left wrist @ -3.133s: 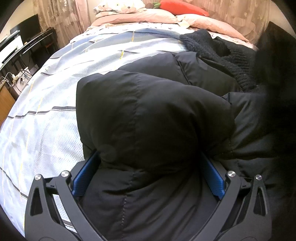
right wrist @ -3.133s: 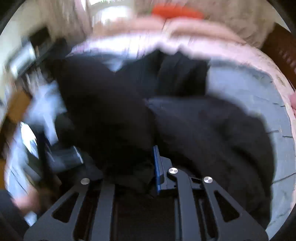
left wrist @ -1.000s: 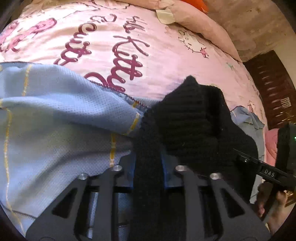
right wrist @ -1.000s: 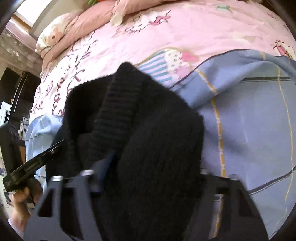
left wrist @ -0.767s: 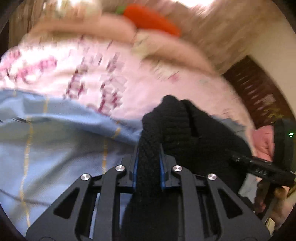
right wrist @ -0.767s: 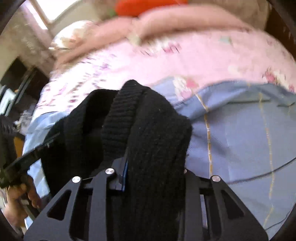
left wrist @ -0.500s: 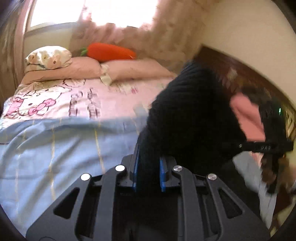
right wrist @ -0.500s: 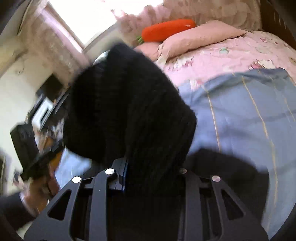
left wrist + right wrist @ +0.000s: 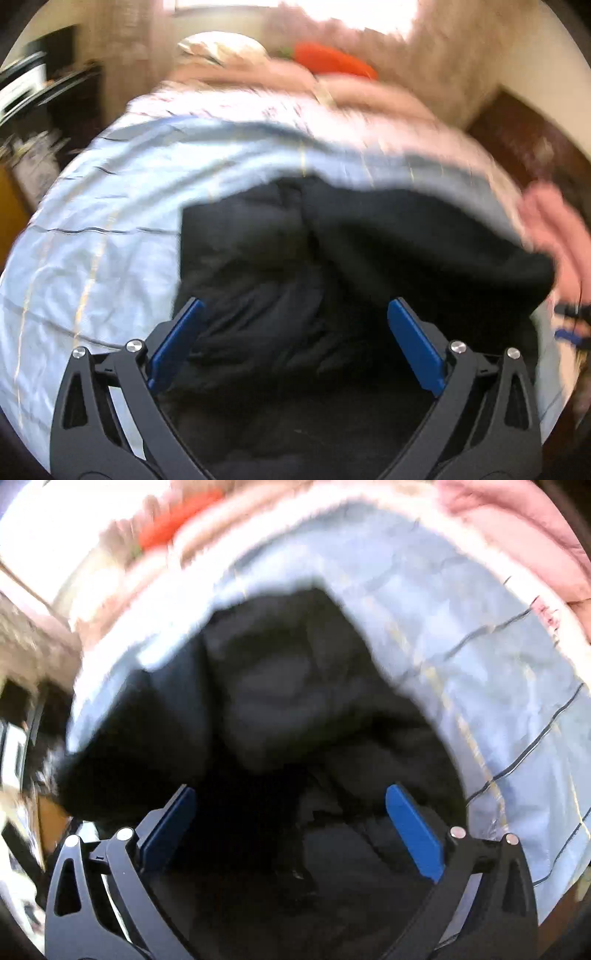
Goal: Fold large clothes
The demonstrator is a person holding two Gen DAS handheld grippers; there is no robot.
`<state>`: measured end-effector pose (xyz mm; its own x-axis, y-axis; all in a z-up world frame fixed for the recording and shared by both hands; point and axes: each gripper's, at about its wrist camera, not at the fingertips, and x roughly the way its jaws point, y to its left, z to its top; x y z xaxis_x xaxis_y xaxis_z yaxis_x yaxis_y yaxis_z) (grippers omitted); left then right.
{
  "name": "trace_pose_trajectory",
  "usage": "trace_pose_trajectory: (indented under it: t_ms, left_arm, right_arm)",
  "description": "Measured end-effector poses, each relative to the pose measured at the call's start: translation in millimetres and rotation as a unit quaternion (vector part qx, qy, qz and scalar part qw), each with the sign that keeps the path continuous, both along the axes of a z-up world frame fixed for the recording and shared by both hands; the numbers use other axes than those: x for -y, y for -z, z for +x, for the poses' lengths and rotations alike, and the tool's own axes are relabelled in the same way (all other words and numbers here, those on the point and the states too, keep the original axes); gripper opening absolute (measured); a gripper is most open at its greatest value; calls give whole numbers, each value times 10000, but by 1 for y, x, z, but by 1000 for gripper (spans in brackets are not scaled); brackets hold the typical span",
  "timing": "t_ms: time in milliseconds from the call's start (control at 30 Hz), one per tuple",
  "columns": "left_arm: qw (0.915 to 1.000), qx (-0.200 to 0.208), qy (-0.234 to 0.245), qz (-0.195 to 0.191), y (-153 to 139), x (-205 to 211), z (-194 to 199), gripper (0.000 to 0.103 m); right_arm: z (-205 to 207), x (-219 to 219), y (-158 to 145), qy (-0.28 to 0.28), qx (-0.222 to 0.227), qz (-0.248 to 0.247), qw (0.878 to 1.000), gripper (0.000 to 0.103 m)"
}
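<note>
A black padded jacket [image 9: 258, 280] lies crumpled on the light blue bedspread [image 9: 110, 206]. A second black garment [image 9: 424, 243], blurred by motion, hangs or lies across its right side; in the right wrist view the same dark mass [image 9: 122, 738] sits at the left. My left gripper [image 9: 295, 306] hovers over the jacket, its jaws opening wide, the blue pads [image 9: 177, 339] touching nothing. My right gripper [image 9: 291, 790] is above the jacket [image 9: 288, 686] too, jaws opening, with only cloth far below the gap.
Pink pillows and an orange carrot plush [image 9: 336, 64] lie at the head of the bed. A pink garment [image 9: 554, 221] sits at the right edge. Dark furniture [image 9: 55, 92] stands left of the bed, dark wood [image 9: 524, 140] to the right.
Both grippers were shut on a black knit sweater, lifted it off the pink cover and swung it toward the black jacket. Now both have let go and stand wide.
</note>
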<state>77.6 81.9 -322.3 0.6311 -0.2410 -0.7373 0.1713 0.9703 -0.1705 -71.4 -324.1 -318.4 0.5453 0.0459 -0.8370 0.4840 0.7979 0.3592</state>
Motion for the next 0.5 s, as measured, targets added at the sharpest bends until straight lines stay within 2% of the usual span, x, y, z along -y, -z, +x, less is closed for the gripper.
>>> trace_pose_trajectory:
  t_ms: [67, 167, 200, 267, 300, 400, 433, 467, 500]
  left_arm:
    - [9993, 302, 17, -211, -32, 15, 2, 101]
    - [9984, 548, -46, 123, -59, 53, 24, 101]
    - [9985, 475, -94, 258, -57, 63, 31, 101]
    - [9982, 74, -237, 550, -40, 83, 49, 101]
    - [9973, -132, -287, 656, -23, 91, 56, 101]
    - [9902, -701, -275, 1173, 39, 101, 65, 101]
    - [9891, -887, -197, 1161, 64, 101, 66, 101]
    - [9922, -824, -164, 917, 76, 94, 62, 101]
    - [9942, -765, -171, 739, 87, 88, 58, 101]
  right_arm:
    - [19, -22, -27, -337, 309, -351, 9983, 102]
    - [65, -65, -52, -939, 566, -1484, 9828, 102]
    - [75, -73, -51, -1050, 543, -1672, 9788, 102]
    - [100, -93, -37, -1278, 404, -1879, 9730, 102]
    - [114, -102, -23, -1389, 236, -1809, 9734, 102]
    - [133, -114, 25, -1571, -365, -1108, 9807, 102]
    - [134, -114, 44, -1549, -562, -717, 9837, 102]
    - [134, -115, 65, -1579, -763, -318, 9840, 102]
    - [130, -114, 77, -1493, -765, -171, 9857, 102]
